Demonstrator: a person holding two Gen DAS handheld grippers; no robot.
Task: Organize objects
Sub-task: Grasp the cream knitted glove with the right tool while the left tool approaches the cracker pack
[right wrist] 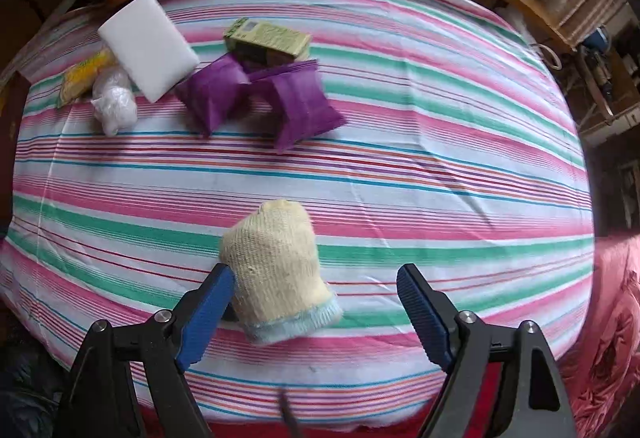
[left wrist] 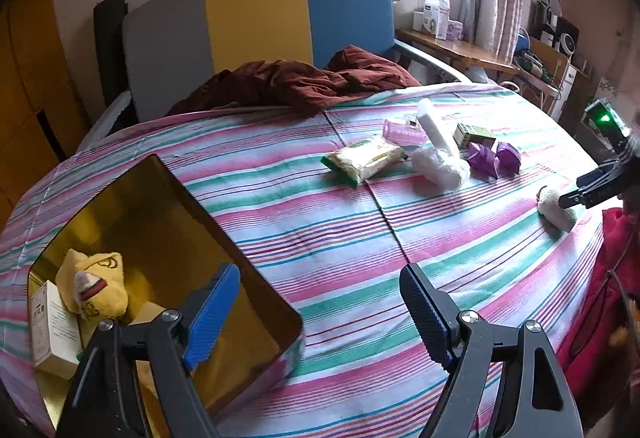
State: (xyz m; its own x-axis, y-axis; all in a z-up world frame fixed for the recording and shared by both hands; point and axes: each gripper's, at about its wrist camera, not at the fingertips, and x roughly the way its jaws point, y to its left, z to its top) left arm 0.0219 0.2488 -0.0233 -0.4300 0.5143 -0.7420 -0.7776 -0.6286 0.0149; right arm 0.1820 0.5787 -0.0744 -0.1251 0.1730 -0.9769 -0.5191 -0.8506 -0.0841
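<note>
A rolled cream sock with a pale blue cuff (right wrist: 276, 270) lies on the striped bedsheet (right wrist: 400, 178). My right gripper (right wrist: 314, 272) stands open over it, pointing steeply down. The sock sits between the fingers, against the left pad (right wrist: 212, 310) and well apart from the right one. In the left wrist view the same sock (left wrist: 556, 212) is at the far right with the right gripper (left wrist: 588, 190) on it. My left gripper (left wrist: 320, 274) is open and holds nothing, over the near corner of a gold-lined box (left wrist: 168, 174). Inside the box are yellow socks (left wrist: 100, 286) and a white carton (left wrist: 52, 326).
Further up the bed lie a snack packet (left wrist: 364, 158), a crumpled white plastic bag (left wrist: 440, 166), a white foam block (right wrist: 148, 42), purple pouches (right wrist: 260, 98), a green carton (right wrist: 268, 38) and a pink item (left wrist: 400, 130). A maroon blanket (left wrist: 296, 82) lies by the headboard; red cloth (left wrist: 600, 298) hangs at the right.
</note>
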